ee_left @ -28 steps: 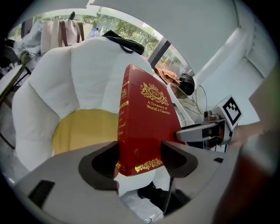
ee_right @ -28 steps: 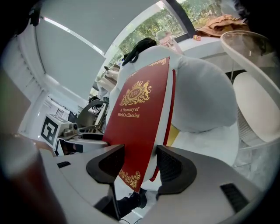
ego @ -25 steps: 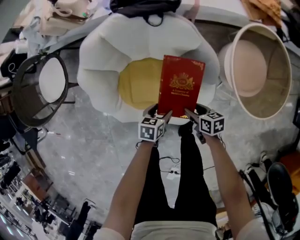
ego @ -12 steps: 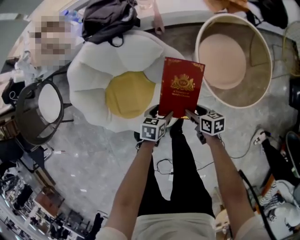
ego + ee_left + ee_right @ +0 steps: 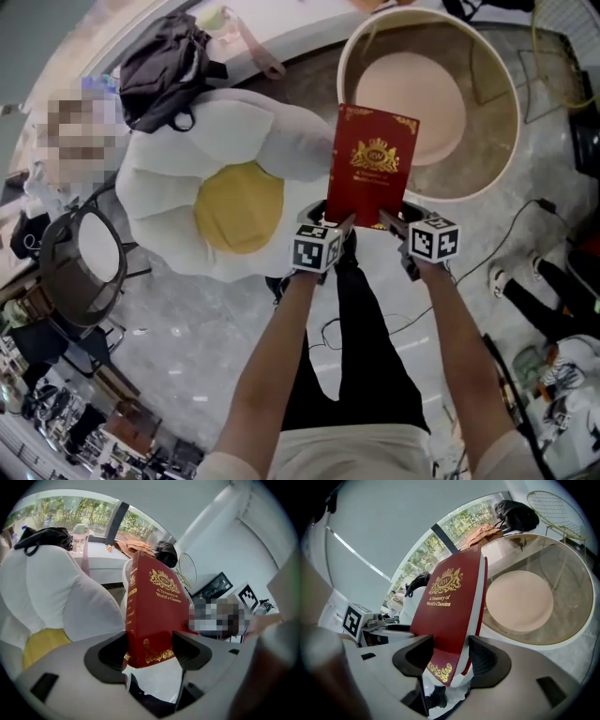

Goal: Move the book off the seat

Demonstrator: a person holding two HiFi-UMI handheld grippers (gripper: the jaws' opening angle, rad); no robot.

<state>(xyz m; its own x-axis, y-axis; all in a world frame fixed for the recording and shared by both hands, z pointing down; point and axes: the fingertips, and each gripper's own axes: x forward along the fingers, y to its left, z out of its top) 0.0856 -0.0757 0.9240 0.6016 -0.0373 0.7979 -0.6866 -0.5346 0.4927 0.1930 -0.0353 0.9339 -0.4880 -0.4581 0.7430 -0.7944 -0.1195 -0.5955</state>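
Observation:
I hold a red hardcover book (image 5: pixel 370 167) with gold lettering up in the air by its near edge, between both grippers. My left gripper (image 5: pixel 330 228) is shut on its lower left corner, where the spine (image 5: pixel 132 616) sits between the dark pads. My right gripper (image 5: pixel 392 228) is shut on the lower right corner (image 5: pixel 449 660). The book hangs over the gap between the fried-egg shaped seat (image 5: pixel 220 187) at the left and the round tub chair (image 5: pixel 487 164) at the upper right.
A dark backpack (image 5: pixel 159 66) lies behind the egg seat. A black wire-frame chair (image 5: pixel 80 267) stands at the left. Cables (image 5: pixel 511 248) and shoes (image 5: pixel 497 278) lie on the marble floor at the right. My legs are below the book.
The book, held by both grippers, has swung from over the egg seat's yellow middle to the right, now partly over the tub chair's rim. The grip has not changed.

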